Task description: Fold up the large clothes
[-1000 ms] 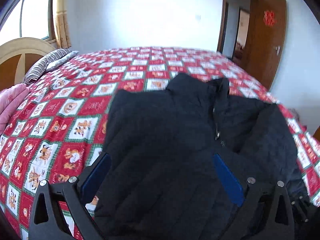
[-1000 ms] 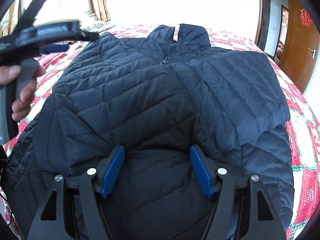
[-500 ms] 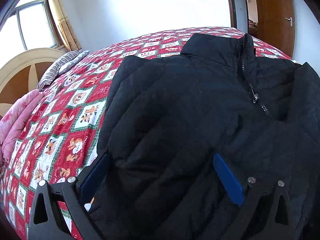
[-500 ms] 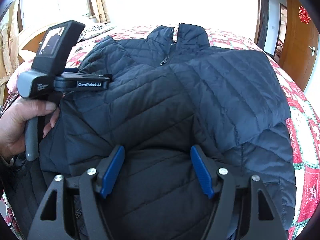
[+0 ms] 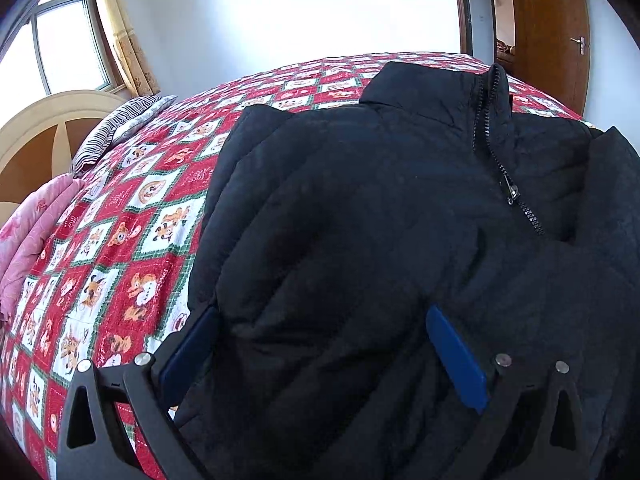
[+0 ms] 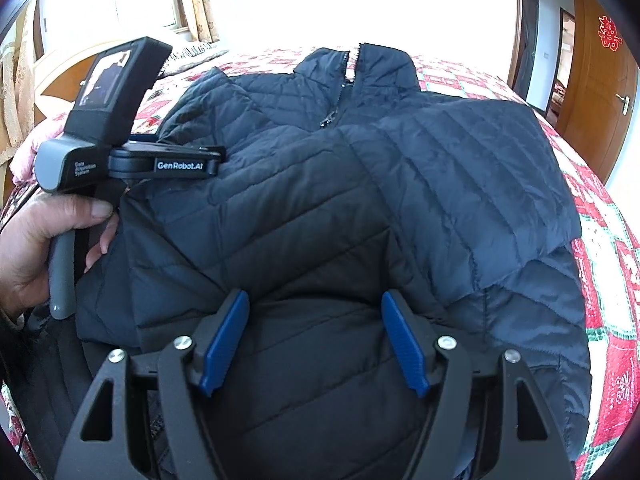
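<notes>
Right wrist view: dark navy quilted puffer jacket (image 6: 320,200) flat on red patterned bedspread (image 6: 600,208), collar toward frame top. Right claw (image 6: 314,340) released, at hem. Left claw (image 5: 320,352) released, mid-left.

jacket (image 6: 312,208) | dark quilted, zipped | flat on bed, sleeves folded in

We see daylight from the window (image 5: 68,44) blowing out the wall (image 6: 360,0); fisheye edges bend and darken.
</notes>
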Tool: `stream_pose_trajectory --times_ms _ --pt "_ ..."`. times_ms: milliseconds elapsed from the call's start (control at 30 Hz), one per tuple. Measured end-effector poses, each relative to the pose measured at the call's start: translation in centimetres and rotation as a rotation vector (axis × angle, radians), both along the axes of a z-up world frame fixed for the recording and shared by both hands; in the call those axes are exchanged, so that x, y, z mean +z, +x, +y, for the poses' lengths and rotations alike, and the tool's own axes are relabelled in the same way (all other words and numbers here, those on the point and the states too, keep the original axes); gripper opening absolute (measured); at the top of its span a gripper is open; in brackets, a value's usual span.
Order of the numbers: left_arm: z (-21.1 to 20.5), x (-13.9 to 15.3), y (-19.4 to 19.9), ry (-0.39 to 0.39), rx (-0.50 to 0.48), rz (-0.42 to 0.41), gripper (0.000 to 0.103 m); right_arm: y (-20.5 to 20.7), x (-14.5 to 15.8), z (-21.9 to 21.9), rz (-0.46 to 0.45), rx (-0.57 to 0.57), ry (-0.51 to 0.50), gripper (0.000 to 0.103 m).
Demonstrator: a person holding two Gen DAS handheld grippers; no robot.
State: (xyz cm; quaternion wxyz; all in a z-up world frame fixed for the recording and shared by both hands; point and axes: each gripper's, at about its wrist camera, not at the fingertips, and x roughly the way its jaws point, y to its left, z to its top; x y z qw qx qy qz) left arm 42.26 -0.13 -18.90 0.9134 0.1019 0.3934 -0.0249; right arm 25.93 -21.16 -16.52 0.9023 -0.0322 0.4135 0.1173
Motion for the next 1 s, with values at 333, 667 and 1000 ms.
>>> stream_pose_trajectory --times_ms 333,667,1000 --pt "0.0 0.0 0.1 -0.009 -0.002 0.006 0.102 0.1 -0.2 0.3 -0.003 -0.003 -0.03 0.072" --pt "1.1 3.4 -0.6 -0.045 -0.022 0.024 0.102 0.7 1.1 -1.7 0.076 0.057 0.051 0.074" --pt "1.8 10.3 6.1 -0.246 -0.035 -0.001 0.102 8.0 5.0 -6.4 0.05 -0.001 0.137 0.077"
